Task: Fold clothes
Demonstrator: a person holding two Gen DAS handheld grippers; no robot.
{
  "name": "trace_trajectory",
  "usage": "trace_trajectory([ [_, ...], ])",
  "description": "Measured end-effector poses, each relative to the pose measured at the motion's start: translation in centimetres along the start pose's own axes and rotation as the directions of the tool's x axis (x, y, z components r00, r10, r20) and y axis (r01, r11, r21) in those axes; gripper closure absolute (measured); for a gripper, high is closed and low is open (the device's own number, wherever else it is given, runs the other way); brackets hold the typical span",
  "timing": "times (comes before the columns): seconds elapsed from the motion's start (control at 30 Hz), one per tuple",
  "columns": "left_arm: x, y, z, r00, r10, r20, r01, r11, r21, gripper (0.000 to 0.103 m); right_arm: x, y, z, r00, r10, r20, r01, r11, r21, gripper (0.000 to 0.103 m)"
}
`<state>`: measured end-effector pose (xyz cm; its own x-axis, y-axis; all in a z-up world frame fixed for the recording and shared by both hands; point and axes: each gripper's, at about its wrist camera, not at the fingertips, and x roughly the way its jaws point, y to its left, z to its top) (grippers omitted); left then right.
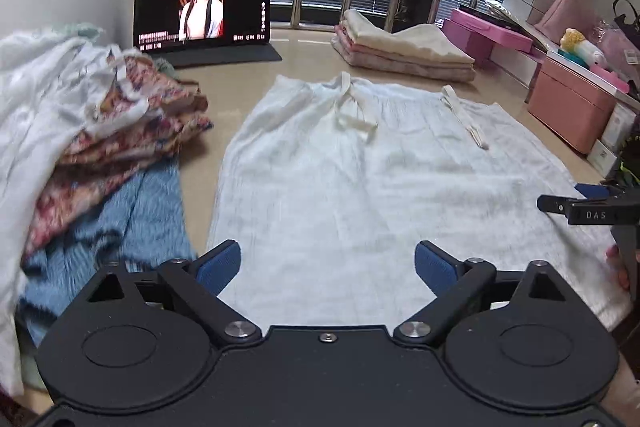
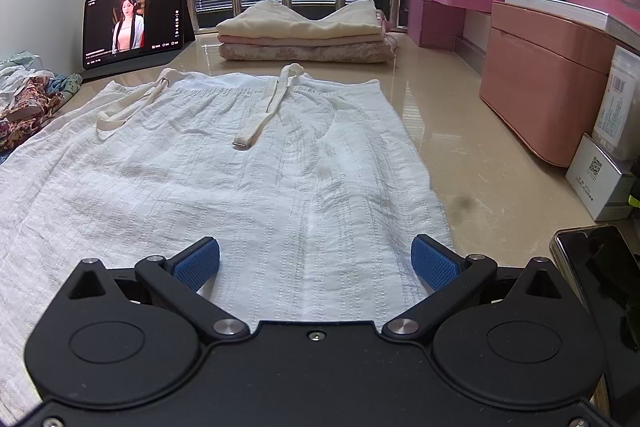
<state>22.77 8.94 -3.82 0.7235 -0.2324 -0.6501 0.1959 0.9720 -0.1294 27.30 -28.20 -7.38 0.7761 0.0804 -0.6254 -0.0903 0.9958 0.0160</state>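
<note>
Both grippers, left gripper [image 1: 327, 263] and right gripper [image 2: 315, 261], gape wide, holding nothing, over near hem of white skirt [image 2: 240, 179] spread flat on table [image 2: 460, 131]. Fold not started; next likely needs pinching hem or side edge.

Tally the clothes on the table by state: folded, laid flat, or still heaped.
Folded, in the stack by the window: 3
Laid flat, the white garment: 1
Heaped at the left, as far as can be told apart, white piece, floral piece, blue piece: 3
Total: 7
</note>
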Motion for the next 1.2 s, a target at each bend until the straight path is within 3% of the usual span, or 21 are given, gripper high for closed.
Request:
trace_trajectory([
  [0.1,0.7,0.6,-1.0,0.999,0.004,-0.036,-0.004,1.000,-0.002,0.022,-0.6,-0.4,-0.3,1.000,0.028,-0.010,-0.028,0.999,-0.030,0.000],
  [0.47,0.8,-0.3,-3.3,0.999,0.046,0.018,-0.048,0.995,0.087,0.020,-4.8,-5.3,-3.2,0.999,0.001,-0.037,-0.001,1.000,-0.003,0.000],
  [0.6,0.9,-0.6,-3.5,0.999,0.049,0.021,-0.051,0.993,0.103,0.014,-5.7,-6.2,-3.7,0.999,-0.015,-0.052,0.015,1.000,0.003,0.000],
  [0.73,0.3,0.2,-3.3,0.999,0.025,0.028,-0.026,0.999,0.045,0.005,-6.9,-5.8,-3.7,0.999,-0.032,-0.038,0.031,0.999,-0.016,0.000],
  [0.87,-2.3,2.2,-3.0,0.994,0.035,0.101,-0.032,0.999,-0.027,0.000,-10.1,-4.9,-2.2,0.998,-0.009,0.068,0.010,1.000,-0.010,0.000],
  [1.0,-4.5,4.3,-3.2,0.993,0.050,0.106,-0.042,0.997,-0.070,0.000,-13.0,-3.9,0.3,0.988,0.032,0.149,-0.032,0.999,0.003,0.000],
  [1.2,-5.3,5.4,-3.9,0.995,0.022,0.101,-0.015,0.998,-0.064,0.000,-14.3,1.3,5.8,0.974,0.155,0.166,-0.145,0.987,-0.070,0.000],
])
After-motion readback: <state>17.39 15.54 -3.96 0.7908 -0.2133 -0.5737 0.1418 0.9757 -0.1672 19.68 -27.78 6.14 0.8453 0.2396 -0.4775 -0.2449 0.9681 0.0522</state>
